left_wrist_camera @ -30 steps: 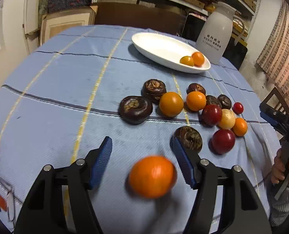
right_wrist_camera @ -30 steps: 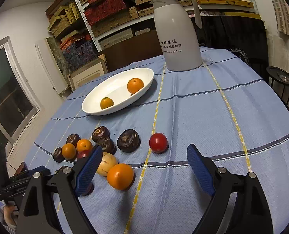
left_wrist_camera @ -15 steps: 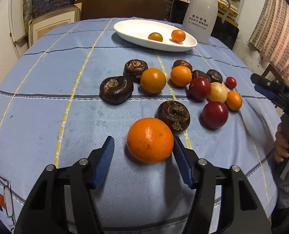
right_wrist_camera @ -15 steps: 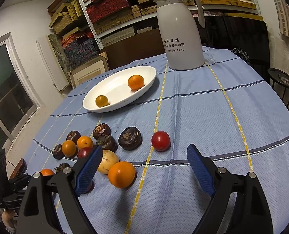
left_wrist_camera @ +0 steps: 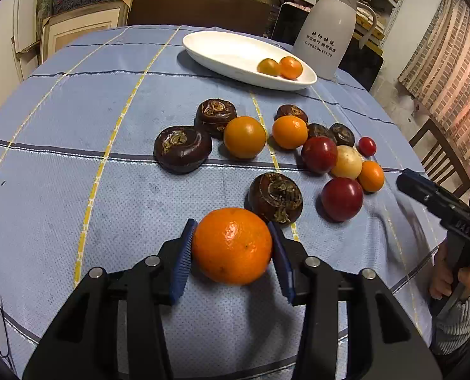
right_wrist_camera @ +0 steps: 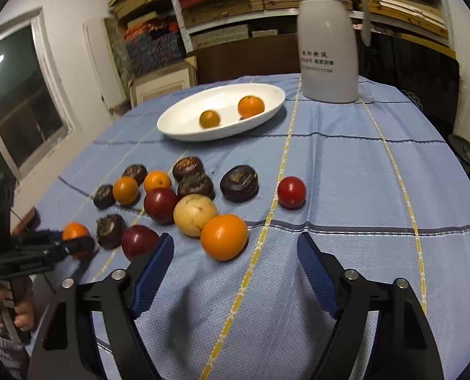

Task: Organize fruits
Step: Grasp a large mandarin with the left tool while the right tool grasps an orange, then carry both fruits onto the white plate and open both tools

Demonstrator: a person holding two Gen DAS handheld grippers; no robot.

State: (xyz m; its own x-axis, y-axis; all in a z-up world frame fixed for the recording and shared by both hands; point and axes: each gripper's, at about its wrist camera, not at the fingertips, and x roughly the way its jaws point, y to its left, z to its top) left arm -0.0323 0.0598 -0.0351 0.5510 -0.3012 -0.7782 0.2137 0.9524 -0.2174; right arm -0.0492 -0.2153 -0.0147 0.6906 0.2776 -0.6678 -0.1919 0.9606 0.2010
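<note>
My left gripper (left_wrist_camera: 231, 247) is shut on a large orange (left_wrist_camera: 231, 245), its blue pads pressed on both sides, low over the blue cloth; it shows in the right wrist view (right_wrist_camera: 74, 232) too. My right gripper (right_wrist_camera: 235, 253) is open and empty, just short of another orange (right_wrist_camera: 224, 237). A white oval plate (left_wrist_camera: 222, 53) at the back holds two small oranges (left_wrist_camera: 279, 67); the plate also shows in the right wrist view (right_wrist_camera: 177, 120). Oranges, red fruits, a pale fruit (right_wrist_camera: 195, 210) and dark brown fruits (left_wrist_camera: 182, 148) lie loose mid-table.
A white thermos jug (right_wrist_camera: 328, 41) stands behind the plate, also in the left wrist view (left_wrist_camera: 326, 31). A dark brown fruit (left_wrist_camera: 275, 197) sits just right of the held orange. Shelves and boxes stand behind the table. A chair (left_wrist_camera: 437, 158) stands at the right edge.
My left gripper has closed on the large orange, which lay free between the open fingers before. My right gripper has moved closer to the fruit cluster, still open.
</note>
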